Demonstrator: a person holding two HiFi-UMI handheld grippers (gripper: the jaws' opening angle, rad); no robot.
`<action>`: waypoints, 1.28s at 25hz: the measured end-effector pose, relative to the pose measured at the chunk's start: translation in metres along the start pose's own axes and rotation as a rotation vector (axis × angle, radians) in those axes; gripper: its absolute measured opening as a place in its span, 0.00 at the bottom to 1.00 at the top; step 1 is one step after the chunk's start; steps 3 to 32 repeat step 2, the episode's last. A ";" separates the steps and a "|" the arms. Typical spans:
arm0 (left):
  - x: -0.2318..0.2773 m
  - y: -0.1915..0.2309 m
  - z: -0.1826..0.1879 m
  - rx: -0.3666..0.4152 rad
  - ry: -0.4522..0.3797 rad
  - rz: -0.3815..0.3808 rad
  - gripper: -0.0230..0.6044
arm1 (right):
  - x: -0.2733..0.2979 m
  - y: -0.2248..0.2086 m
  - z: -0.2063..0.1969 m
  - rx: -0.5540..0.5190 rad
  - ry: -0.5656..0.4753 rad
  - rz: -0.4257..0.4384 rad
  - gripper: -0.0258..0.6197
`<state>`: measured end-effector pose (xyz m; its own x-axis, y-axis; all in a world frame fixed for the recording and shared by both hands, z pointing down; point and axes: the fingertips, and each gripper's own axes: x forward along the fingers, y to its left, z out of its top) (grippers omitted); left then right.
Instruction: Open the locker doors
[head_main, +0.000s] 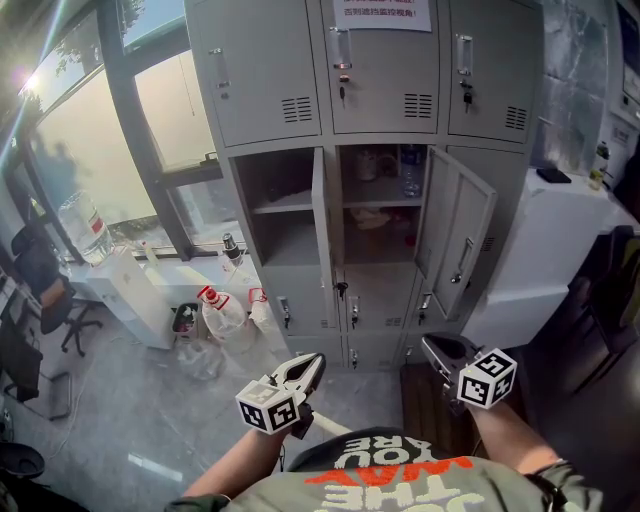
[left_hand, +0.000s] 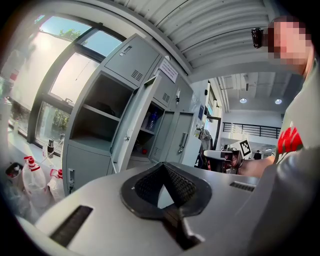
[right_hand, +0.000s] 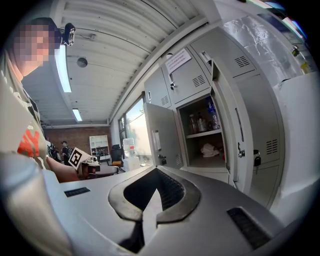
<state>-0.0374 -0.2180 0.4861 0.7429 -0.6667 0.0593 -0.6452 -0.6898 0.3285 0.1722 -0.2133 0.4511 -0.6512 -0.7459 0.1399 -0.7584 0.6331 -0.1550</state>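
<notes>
The grey locker bank (head_main: 385, 90) fills the head view. Its top row of three doors is closed. In the middle row the left compartment (head_main: 278, 215) stands open, its door (head_main: 320, 225) swung out edge-on. The middle compartment (head_main: 375, 200) is open too, its door (head_main: 455, 240) swung to the right; a bottle (head_main: 410, 170) and a cloth (head_main: 372, 218) lie inside. The lower doors (head_main: 375, 295) are closed. My left gripper (head_main: 312, 362) (left_hand: 162, 166) is shut and empty, well short of the lockers. My right gripper (head_main: 430, 345) (right_hand: 156, 171) is also shut and empty.
Water jugs (head_main: 222, 318) stand on the floor left of the lockers. A white cabinet (head_main: 540, 250) adjoins them on the right, and a low white bench (head_main: 130, 290) sits by the window. An office chair (head_main: 50, 300) is at far left.
</notes>
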 end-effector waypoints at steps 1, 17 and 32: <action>0.000 0.000 0.000 -0.001 0.000 0.000 0.05 | 0.000 0.000 0.000 -0.001 0.000 0.001 0.09; 0.001 0.001 -0.001 -0.002 0.000 0.000 0.05 | 0.001 0.000 0.000 -0.002 -0.001 0.001 0.09; 0.001 0.001 -0.001 -0.002 0.000 0.000 0.05 | 0.001 0.000 0.000 -0.002 -0.001 0.001 0.09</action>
